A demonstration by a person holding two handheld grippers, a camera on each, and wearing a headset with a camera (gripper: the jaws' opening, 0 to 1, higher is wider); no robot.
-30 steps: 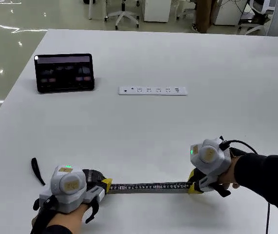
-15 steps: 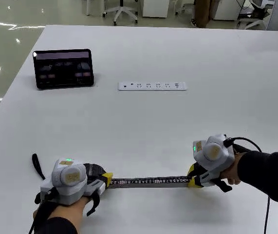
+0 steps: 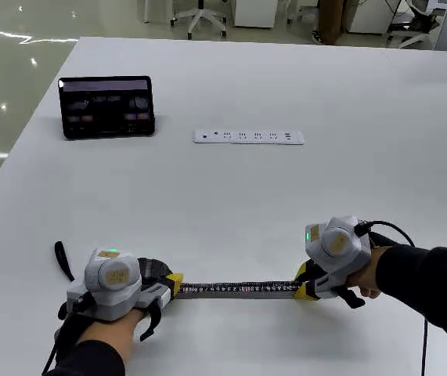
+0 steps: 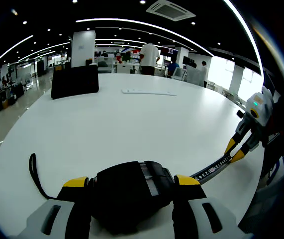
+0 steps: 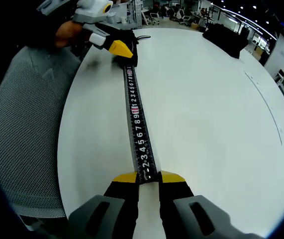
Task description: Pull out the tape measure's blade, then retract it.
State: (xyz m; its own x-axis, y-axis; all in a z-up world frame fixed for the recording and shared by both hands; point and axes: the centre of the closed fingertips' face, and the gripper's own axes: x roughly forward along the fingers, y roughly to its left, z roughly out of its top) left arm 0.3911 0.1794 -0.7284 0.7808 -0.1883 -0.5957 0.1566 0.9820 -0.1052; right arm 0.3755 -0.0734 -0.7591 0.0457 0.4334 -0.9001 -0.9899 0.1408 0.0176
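The blade is out, and it may be starting to go back in.

My left gripper (image 3: pixel 164 286) is squeezed around the black tape measure (image 4: pixel 132 194), which sits on the white table (image 3: pixel 246 204) near my edge of it. My right gripper (image 5: pixel 146 177) is pinched tight on the tip of the blade (image 5: pixel 134 109). The blade runs flat and straight over the table from one gripper to the other, with its numbers facing up. So the pulling part looks done to me, and I think the next part is letting the blade slide back in. Next to one second ago, the blade looks a tiny bit shorter, and my right gripper looks a little nearer to the left one. My head has moved too, so I cannot be sure. Both grips look the same as before.
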